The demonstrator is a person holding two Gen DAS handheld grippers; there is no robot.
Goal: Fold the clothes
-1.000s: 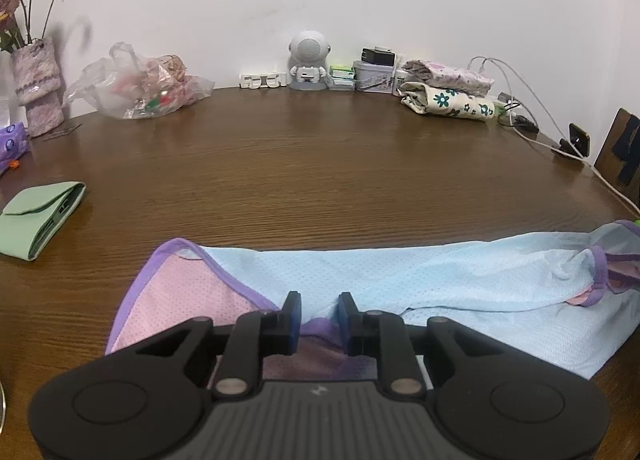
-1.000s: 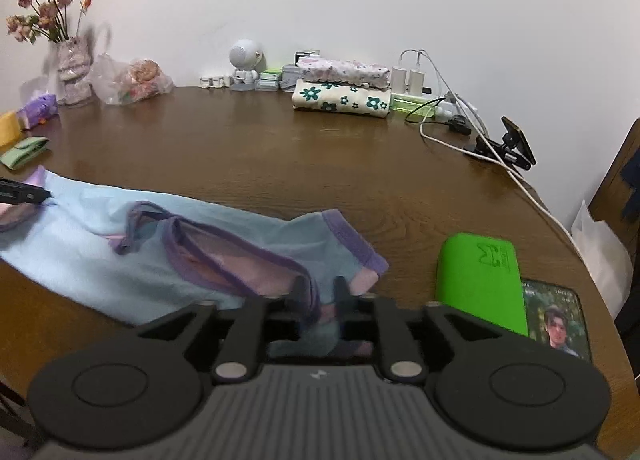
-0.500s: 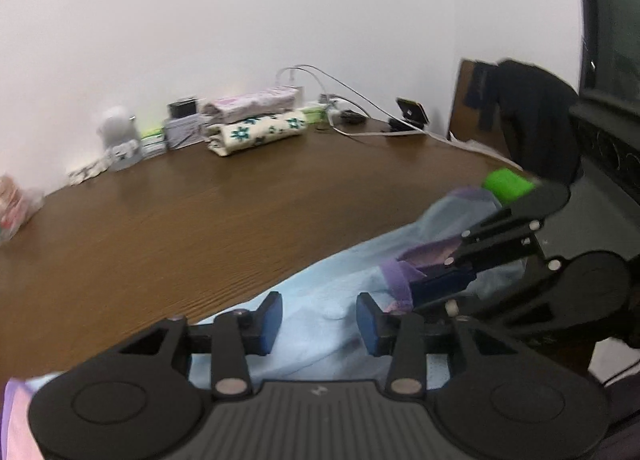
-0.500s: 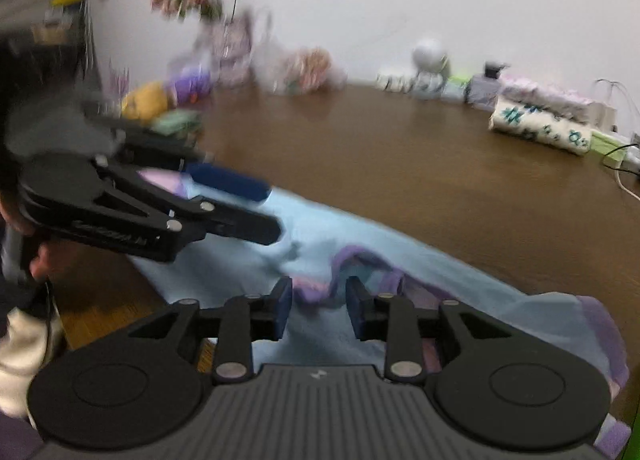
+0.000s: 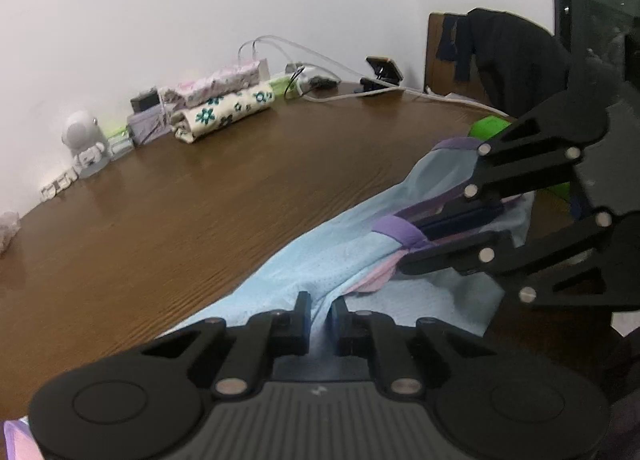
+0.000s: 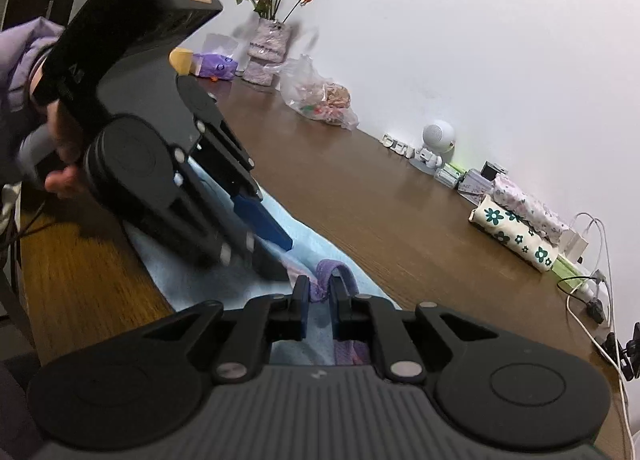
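Note:
A light blue mesh garment [image 5: 312, 260] with purple trim and pink lining lies along the near edge of the brown table [image 5: 200, 199]. My left gripper [image 5: 320, 304] has a fold of the blue cloth between its fingers, and its jaws are closing on it. Just to the right, my right gripper [image 5: 412, 246] is tilted and pinches the purple-trimmed edge. In the right wrist view, the right gripper [image 6: 320, 288] is shut on the purple trim. The left gripper [image 6: 282, 260] reaches in from the left over the garment [image 6: 180, 280], held by a hand.
Folded floral clothes [image 5: 224, 111] sit at the back by a small white robot toy [image 5: 84, 139], cables and a phone on a stand [image 5: 384, 67]. A green case [image 5: 490, 125] lies behind the garment. A flower vase [image 6: 268, 51] and a plastic bag [image 6: 320, 99] stand far left.
Both grippers have rolled and swung toward each other over the garment's middle. The left let go of the pink hem, opened, then closed on blue cloth. The right narrowed onto the purple trim.

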